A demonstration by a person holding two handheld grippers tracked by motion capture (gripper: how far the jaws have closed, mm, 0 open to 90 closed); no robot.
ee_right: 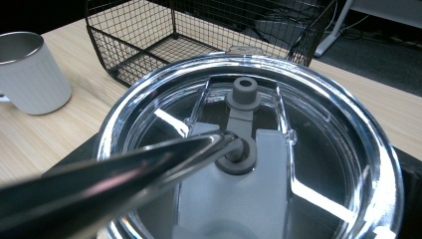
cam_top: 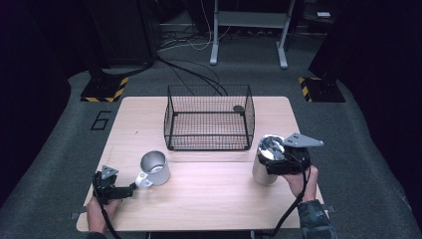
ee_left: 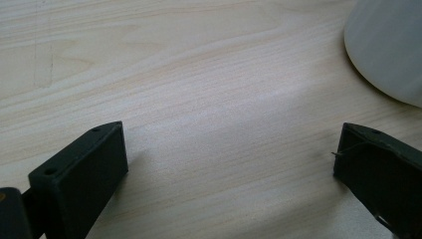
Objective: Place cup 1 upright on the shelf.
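The table (cam_top: 209, 199) carried a black wire basket (cam_top: 209, 124) toward its far edge, holding one small dark disc (cam_top: 239, 108) in its far right corner. Near and right of the basket stood a steel tumbler (cam_top: 262, 172) with a clear lid (ee_right: 249, 164) (a metal straw (ee_right: 124, 174) ran through the lid's grey grommet). Near and left of the basket sat a white mug (cam_top: 153, 169), apparently empty. Bare wood lay between mug and tumbler. The right gripper (cam_top: 286, 160) was at the tumbler's top; I cannot tell whether it was clenched. The left gripper (cam_top: 130, 190), held low beside the mug's handle, was spread wide, grasping nothing.
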